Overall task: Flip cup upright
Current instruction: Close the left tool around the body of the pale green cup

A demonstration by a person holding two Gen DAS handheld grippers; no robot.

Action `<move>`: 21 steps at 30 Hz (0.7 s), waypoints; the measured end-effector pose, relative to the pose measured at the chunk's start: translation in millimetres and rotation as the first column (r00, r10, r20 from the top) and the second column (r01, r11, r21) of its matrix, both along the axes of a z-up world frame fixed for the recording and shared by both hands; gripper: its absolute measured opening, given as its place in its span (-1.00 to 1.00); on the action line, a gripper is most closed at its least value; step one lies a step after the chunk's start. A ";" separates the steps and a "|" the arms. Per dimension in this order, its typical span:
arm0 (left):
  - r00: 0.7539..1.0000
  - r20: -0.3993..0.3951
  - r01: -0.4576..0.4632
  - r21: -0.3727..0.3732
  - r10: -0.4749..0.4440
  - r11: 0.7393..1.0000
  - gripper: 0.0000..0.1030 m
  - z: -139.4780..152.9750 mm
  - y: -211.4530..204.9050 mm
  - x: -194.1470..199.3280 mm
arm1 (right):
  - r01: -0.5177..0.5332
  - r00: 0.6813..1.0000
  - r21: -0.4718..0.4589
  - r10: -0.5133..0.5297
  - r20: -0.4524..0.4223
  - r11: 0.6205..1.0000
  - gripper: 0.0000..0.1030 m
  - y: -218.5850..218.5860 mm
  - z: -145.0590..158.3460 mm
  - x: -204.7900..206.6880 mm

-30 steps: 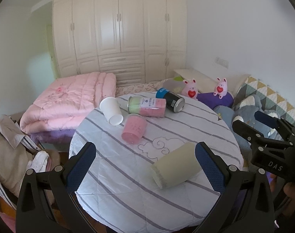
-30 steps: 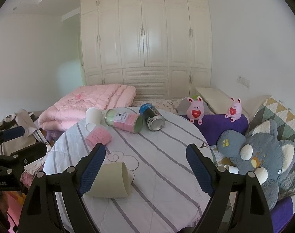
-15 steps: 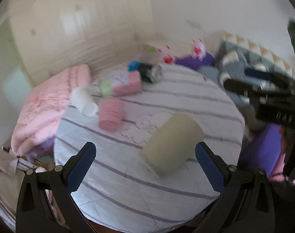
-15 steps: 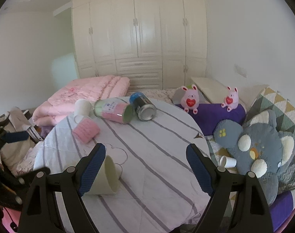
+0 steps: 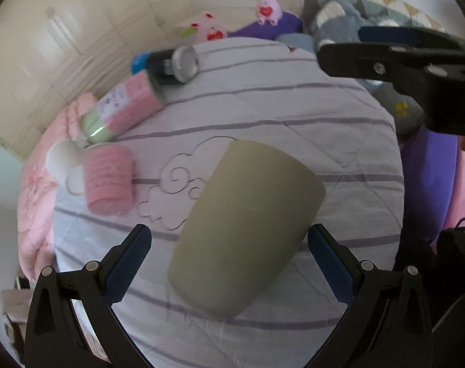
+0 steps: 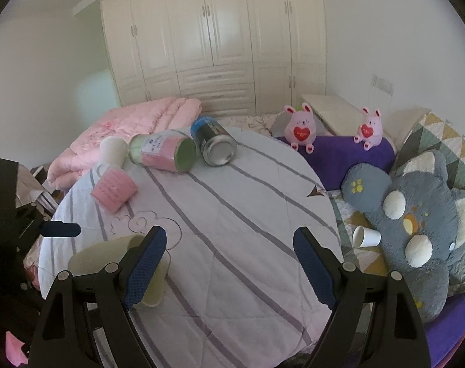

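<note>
A beige cup (image 5: 244,227) lies on its side on the round striped table (image 5: 293,107), base toward me. My left gripper (image 5: 229,260) is open, its blue pads on either side of the cup's lower end without touching it. In the right wrist view the cup (image 6: 109,254) lies at the table's left front, partly hidden behind my right gripper's left finger. My right gripper (image 6: 229,263) is open and empty over the table's front edge. The right gripper also shows in the left wrist view (image 5: 401,61) at the upper right.
A pink cup (image 5: 108,179), a white paper cup (image 5: 63,162), a pink-and-green canister (image 5: 122,107) and a dark can (image 5: 171,63) lie on their sides at the table's far left. Plush toys (image 6: 416,236) and a white cup (image 6: 365,236) lie on the bed to the right.
My left gripper has moved forward and down over the beige cup, which now sits between its open fingers. My right gripper has shifted slightly; the cup has not moved.
</note>
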State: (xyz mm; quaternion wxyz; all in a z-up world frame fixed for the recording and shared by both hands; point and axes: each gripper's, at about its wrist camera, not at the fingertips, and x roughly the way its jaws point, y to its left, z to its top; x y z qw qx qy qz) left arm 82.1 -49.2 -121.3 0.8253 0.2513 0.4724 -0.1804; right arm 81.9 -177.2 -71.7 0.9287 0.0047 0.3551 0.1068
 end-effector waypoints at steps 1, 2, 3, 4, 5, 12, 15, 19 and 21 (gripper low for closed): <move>1.000 -0.011 0.009 0.005 -0.009 1.000 1.00 -3.1 -2.3 1.9 | 0.001 1.000 0.004 -0.001 -0.008 1.000 0.67 -1.4 -3.0 3.7; 1.000 -0.025 0.018 0.013 -0.018 1.000 1.00 -7.2 -5.1 4.5 | 0.001 1.000 0.007 -0.001 -0.015 1.000 0.67 -2.2 -4.3 5.9; 0.999 -0.035 0.024 0.018 -0.023 1.000 1.00 -10.3 -7.0 6.3 | 0.000 1.000 0.009 0.000 -0.021 1.000 0.67 -2.8 -6.3 7.8; 0.999 -0.043 0.026 0.021 -0.025 0.999 1.00 -12.9 -8.4 8.2 | -0.001 1.000 0.009 0.001 -0.030 1.000 0.67 -3.1 -8.3 10.1; 0.998 -0.057 0.023 0.020 -0.022 1.000 1.00 -15.6 -9.1 10.9 | 0.000 0.999 0.010 0.001 -0.036 1.000 0.67 -3.6 -9.9 12.1; 0.989 -0.127 -0.080 -0.076 0.070 0.994 0.77 -12.9 -0.6 28.1 | -0.004 0.998 0.018 0.005 -0.057 1.000 0.67 -5.4 -15.7 23.2; 0.973 -0.162 -0.187 -0.144 0.163 0.972 0.76 -10.2 9.1 38.2 | -0.001 0.998 0.025 0.002 -0.059 1.000 0.67 -7.9 -16.7 25.3; 0.946 -0.179 -0.306 -0.220 0.270 0.926 0.76 -7.7 14.3 50.9 | 0.008 0.999 0.025 -0.006 -0.047 1.000 0.67 -12.9 -15.5 29.3; 0.933 -0.193 -0.349 -0.268 0.304 0.898 0.76 -5.7 14.5 56.1 | 0.012 0.999 0.023 -0.011 -0.044 1.000 0.67 -15.6 -14.8 32.2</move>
